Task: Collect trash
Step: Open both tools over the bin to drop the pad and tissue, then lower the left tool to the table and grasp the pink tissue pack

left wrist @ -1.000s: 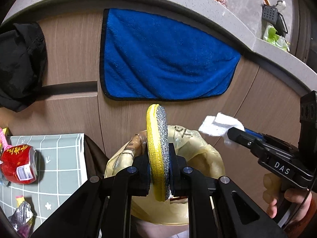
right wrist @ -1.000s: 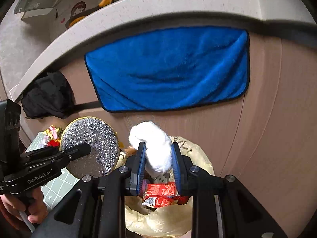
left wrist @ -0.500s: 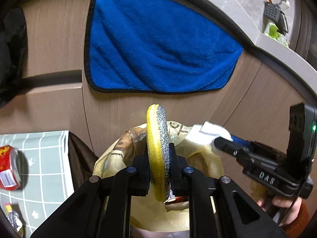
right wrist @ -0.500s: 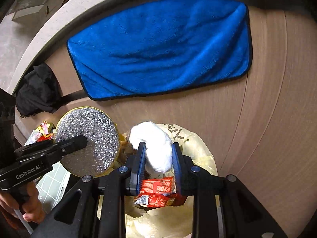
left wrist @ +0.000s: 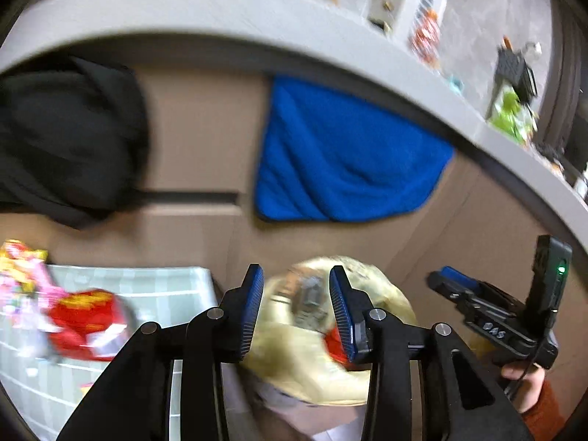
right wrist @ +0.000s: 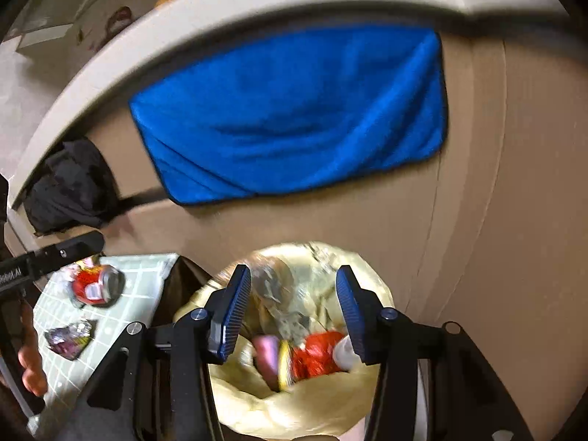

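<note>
A blue towel (right wrist: 294,110) hangs on the cabinet front beyond the yellow-lined bin (right wrist: 294,397), which stands just right of the green mat (right wrist: 110,316). The right gripper (right wrist: 294,308) is over the bin mouth, jaws opening with nothing between them; wrappers and a white wad (right wrist: 343,356) lie inside. The left gripper (left wrist: 296,308), also opening and empty, is near the bin's left rim. A red can (right wrist: 95,286) and a foil scrap (right wrist: 70,338) lie on the mat

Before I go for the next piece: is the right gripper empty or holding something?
Empty. The right gripper has its fingers opening with nothing between them; only the trash bag shows below.
</note>
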Motion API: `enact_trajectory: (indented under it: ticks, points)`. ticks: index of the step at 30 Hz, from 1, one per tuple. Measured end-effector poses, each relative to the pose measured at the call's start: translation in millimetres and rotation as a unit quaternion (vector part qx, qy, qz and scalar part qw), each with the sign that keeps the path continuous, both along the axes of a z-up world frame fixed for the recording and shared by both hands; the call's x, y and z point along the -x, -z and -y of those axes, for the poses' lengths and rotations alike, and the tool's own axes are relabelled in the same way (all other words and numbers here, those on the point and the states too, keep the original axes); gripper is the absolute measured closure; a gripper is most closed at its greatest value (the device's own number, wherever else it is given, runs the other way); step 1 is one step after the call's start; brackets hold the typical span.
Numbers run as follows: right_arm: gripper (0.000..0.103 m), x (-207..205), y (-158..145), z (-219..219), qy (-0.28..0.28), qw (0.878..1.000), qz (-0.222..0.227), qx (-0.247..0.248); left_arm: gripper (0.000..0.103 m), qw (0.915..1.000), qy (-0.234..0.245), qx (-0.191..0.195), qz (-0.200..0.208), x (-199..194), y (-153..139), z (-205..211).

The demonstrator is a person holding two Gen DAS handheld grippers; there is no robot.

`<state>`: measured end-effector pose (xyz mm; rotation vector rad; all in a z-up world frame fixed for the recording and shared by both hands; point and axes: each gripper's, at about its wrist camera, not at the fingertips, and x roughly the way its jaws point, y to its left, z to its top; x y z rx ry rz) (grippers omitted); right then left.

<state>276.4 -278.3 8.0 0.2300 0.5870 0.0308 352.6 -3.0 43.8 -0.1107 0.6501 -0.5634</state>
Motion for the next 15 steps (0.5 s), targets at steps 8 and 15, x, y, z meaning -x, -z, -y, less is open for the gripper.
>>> enact_trajectory:
  ticks: [8, 15]
  points:
    - [0.056, 0.0, -47.6, -82.3, -0.056, 0.997, 0.046, 0.006, 0.062, 0.9949, -0.100, 0.011, 0.010, 1.0, -5.3, -142.1]
    - [0.056, -13.0, -46.8, -172.5, -0.119, 0.992, 0.040, 0.026, 0.057, 0.9800, -0.186, 0.054, -0.047, -35.1, 42.8, -258.1]
